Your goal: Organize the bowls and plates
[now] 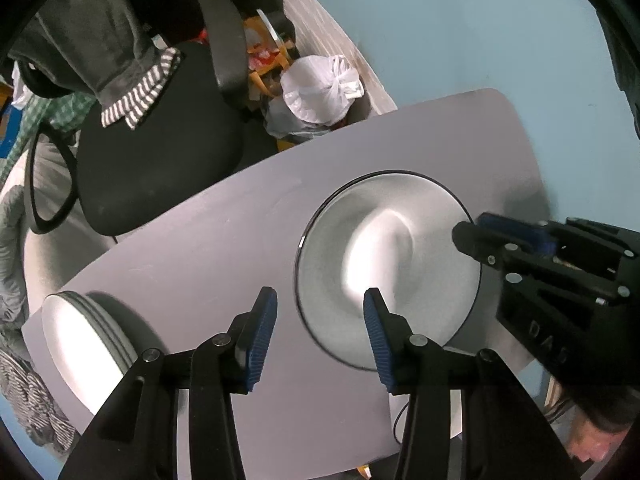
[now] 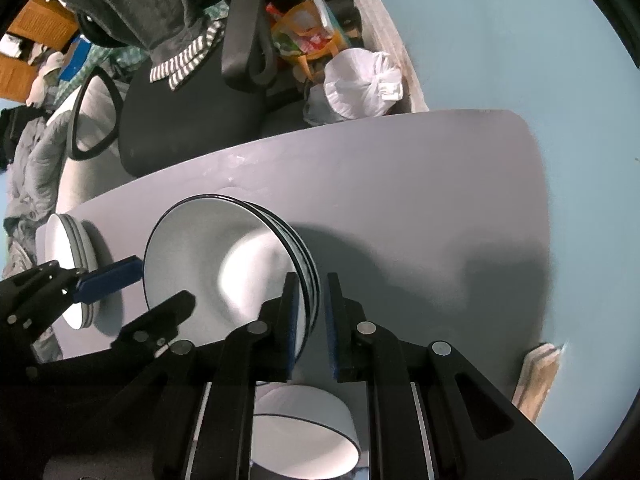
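My left gripper [image 1: 320, 300] hangs parted over the black-rimmed plates' [image 1: 384, 264] near edge; my right gripper [image 2: 312, 292] straddles their far rim, slightly apart. Bare table [image 2: 420, 184] lies beyond. Only the right view shows the bowl [image 2: 304, 432].

Two handheld grippers are pointed straight down, side by side. The left gripper [image 1: 320, 312] is seen with its blue-padded fingers [image 1: 262, 336] spread well apart, nothing pressed between them. The right gripper [image 2: 312, 312] is held with its fingers [image 2: 291, 320] parted only by a narrow gap.
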A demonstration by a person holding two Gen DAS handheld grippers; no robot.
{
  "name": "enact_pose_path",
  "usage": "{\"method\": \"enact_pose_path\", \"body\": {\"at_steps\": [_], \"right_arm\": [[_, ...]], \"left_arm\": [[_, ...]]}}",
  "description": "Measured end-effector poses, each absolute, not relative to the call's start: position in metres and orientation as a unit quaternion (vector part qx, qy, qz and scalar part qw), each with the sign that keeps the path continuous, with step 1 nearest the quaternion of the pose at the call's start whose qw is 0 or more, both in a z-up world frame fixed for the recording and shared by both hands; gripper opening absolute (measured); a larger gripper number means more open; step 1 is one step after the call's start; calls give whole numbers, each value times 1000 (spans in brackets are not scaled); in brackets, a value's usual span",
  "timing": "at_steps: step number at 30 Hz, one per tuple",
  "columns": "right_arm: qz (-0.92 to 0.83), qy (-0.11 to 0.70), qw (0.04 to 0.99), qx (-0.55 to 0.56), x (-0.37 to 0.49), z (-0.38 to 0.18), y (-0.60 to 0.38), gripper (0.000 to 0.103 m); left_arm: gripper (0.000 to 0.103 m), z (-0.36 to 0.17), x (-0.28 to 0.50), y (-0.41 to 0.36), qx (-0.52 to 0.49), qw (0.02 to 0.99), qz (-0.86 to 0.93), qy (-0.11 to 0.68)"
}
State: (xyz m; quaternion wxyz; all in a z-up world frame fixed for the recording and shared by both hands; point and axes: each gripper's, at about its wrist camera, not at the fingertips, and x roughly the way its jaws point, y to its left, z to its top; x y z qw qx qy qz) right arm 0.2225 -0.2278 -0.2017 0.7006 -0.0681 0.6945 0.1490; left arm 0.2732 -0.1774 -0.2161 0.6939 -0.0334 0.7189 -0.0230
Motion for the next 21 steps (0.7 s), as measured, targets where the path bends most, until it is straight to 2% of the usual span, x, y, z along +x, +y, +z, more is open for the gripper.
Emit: {"method": "enact_pose_path", "body": {"at_steps": [3,7,9,21], "right_arm": [[139,682,715,-72,218,-192,-232,31],[133,662,734,-69,209,-173,-238,49],[129,650,745,-75,204,-163,-238,52],[112,596,791,-87,171,-105,-248,55]], "left_arm": [[57,-204,269,-176,-33,708,-22,705],[60,-179,256,-172,-36,731,-26,681],[61,-170,251,-170,-37,740,-28,671],[64,-109,216,-157,-63,798,-38,599]]}}
